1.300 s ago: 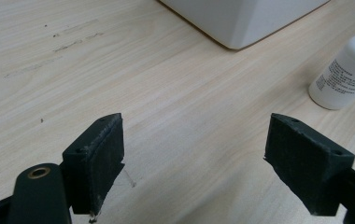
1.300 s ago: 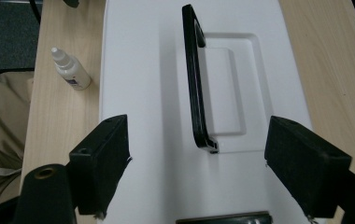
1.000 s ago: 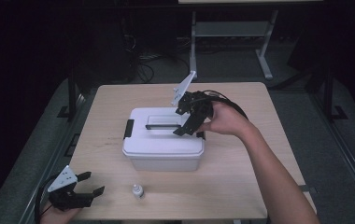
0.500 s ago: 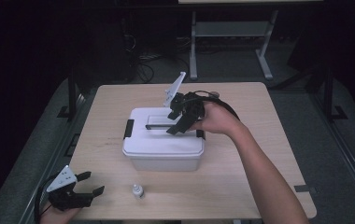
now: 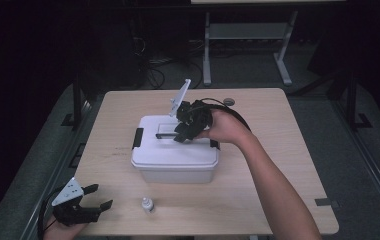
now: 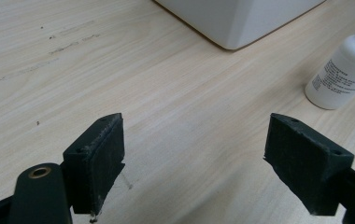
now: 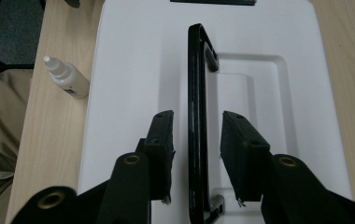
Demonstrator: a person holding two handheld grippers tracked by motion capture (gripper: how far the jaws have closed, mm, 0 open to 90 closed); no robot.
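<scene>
the right tool (image 7: 196, 156) hangs over the white plastic storage box (image 5: 174, 155), which sits near the middle of the pale wooden surface (image 5: 278, 150). its two black jaws have just been closing and now stand narrowly apart, one on each side of the black bar handle (image 7: 195, 93) set in a recess of the box's white lid (image 7: 133, 70). a thin gap shows on both sides of the handle, so the pads do not yet press on it. in the high view the right tool (image 5: 190, 122) points down onto the lid from the far side, with the person's right forearm stretched across the surface.

the left tool (image 6: 194, 163) rests low at the near left corner of the surface, its jaws spread wide with nothing between them; bare wood shows in the gap. in the high view it lies at the surface's edge (image 5: 80, 207).

counted: one white box, one black handle on it, two black latches at the lid's ends, one small white plastic dropper bottle (image 5: 147, 204) standing in front of the box, just apart from it, and two tools.
</scene>
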